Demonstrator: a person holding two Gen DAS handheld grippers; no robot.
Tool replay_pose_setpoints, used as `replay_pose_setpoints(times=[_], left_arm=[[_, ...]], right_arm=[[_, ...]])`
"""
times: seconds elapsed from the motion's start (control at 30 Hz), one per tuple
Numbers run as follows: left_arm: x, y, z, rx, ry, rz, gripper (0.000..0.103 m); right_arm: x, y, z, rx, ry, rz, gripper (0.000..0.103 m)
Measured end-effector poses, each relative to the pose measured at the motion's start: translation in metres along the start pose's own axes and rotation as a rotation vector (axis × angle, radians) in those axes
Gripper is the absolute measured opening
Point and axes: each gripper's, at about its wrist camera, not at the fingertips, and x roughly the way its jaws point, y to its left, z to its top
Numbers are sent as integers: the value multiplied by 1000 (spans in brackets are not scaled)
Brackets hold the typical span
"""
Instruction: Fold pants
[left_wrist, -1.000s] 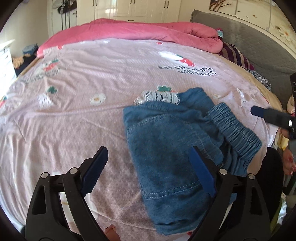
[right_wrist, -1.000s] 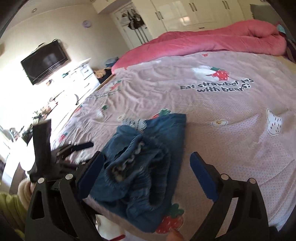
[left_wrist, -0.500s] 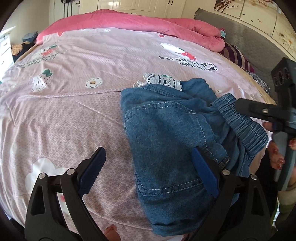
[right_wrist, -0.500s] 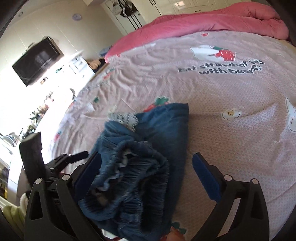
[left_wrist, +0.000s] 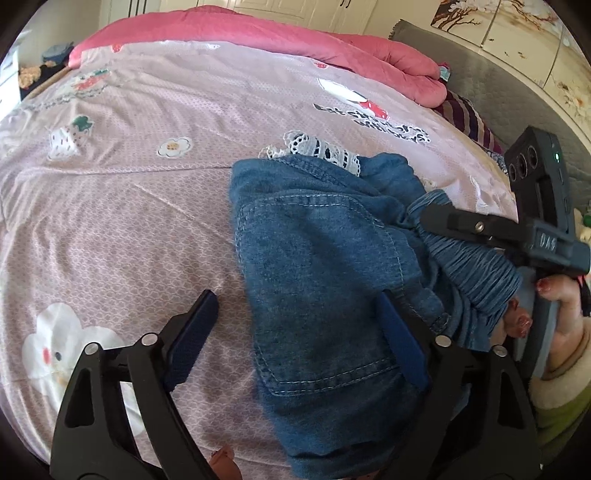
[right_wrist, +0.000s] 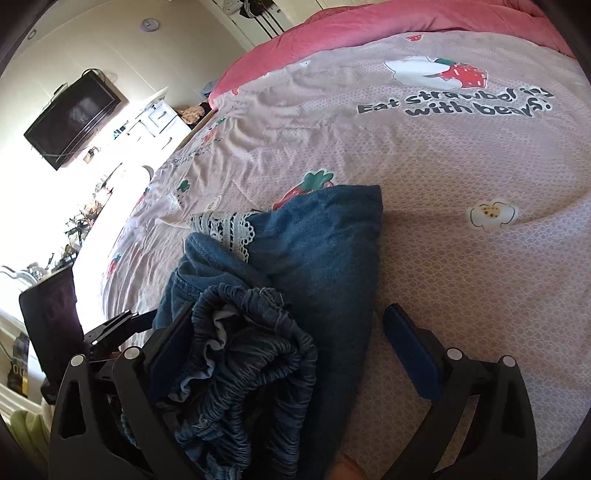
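Both tongs (left_wrist: 295, 332) tilted over pants (left_wrist: 325, 273)

pants (left_wrist: 325, 280) near hem cut off below – wall clock (right_wrist: 149, 25) seemingly too small to read

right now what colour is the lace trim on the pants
White, an openwork lace trim peeking from under the blue denim pants; clearest in the right wrist view.
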Motion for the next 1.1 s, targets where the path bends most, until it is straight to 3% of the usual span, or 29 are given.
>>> replay_pose_setpoints(times=[0.03, 0.13, 0.2, 0.37, 0.43, 0.53, 0.57, 0.63, 0.67, 0.73, 0.83, 1.1], left_arm=[[0, -1, 0, -4, 2, -8, 74], [1, -5, 0, -17, 9, -41, 57], [0, -10, 0, 2, 6, -30, 53], [0, -13, 0, 7, 8, -26, 49], [0, -12, 0, 6, 7, -27, 49], [2, -9, 0, -4, 13, -38, 50], [2, -8, 0, -5, 12, -39, 50], [1, -8, 0, -4, 11, -36, 47], [0, -8, -1, -6, 7, -36, 45], [-3, -12, -2, 11, -2, -28, 32], [-11, -18, -1, 32, -27, -13, 22], [-34, -18, 16, 45, -111, -8, 20]], right_arm=[[0, 0, -2, -3, -1, 12, 76], [0, -2, -3, 6, -8, 36, 64], [0, -1, -5, 6, -15, 46, 59], [2, -7, -6, 34, -21, 75, 59], [4, -12, -6, 58, -21, 95, 69], [7, -8, -6, 46, -20, 80, 69], [7, -4, -7, 24, -23, 63, 68], [6, -2, -8, 17, -28, 65, 51], [4, -1, -9, 15, -37, 77, 48], [0, 4, -11, -16, -58, 64, 42], [-10, 15, -12, -63, -105, 56, 39], [-39, 52, 5, -221, -233, 52, 38]])
